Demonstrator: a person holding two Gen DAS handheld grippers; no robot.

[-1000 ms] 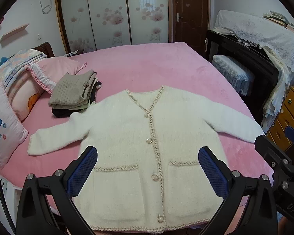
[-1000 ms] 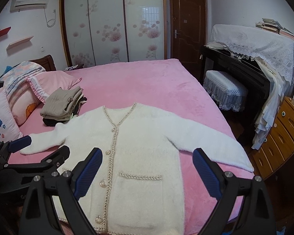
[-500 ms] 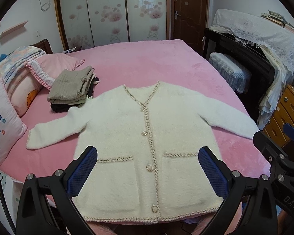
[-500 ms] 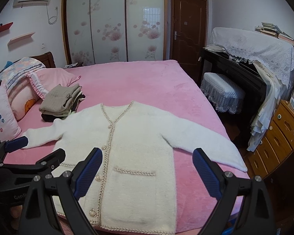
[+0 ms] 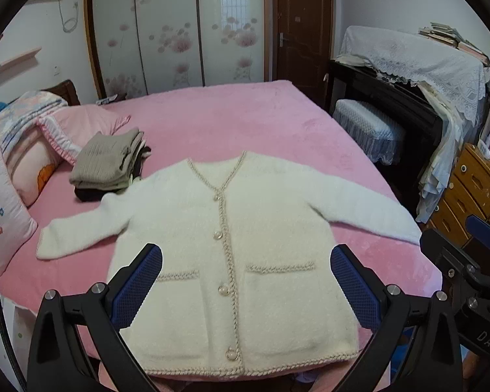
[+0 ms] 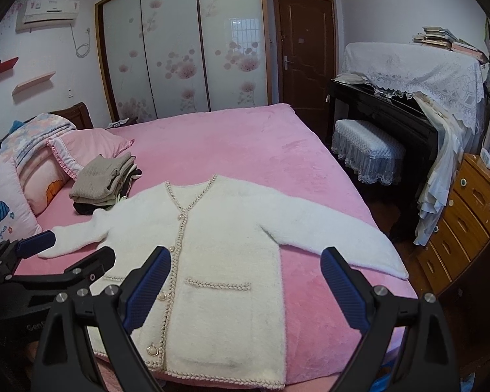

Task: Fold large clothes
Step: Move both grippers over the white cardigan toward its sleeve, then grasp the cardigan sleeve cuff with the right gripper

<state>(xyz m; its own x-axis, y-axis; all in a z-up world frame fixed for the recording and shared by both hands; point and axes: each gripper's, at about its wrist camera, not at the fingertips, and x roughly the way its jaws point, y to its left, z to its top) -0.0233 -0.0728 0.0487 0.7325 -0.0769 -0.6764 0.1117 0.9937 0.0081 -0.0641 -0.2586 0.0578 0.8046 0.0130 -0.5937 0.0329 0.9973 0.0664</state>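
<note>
A fluffy cream-white button-front cardigan with braided beige trim lies flat and face-up on the near part of a bed covered in a pink plush blanket. It is buttoned, both sleeves spread out to the sides, and its hem lies along the blanket's near edge. Two trimmed patch pockets sit on its lower front.

The left gripper hangs above the cardigan's lower half, its blue-padded fingers spread wide with nothing between them. The right gripper is likewise wide apart and empty, held over the garment's right pocket area. Neither touches the fabric. Each gripper shows at the edge of the other's view.

Just beyond the cardigan's left sleeve sits a stack of folded grey-beige and dark clothes, next to pink and patterned pillows. To the right of the bed stand a lace-covered stool, a dark piano draped in white lace and a wooden chest of drawers.
</note>
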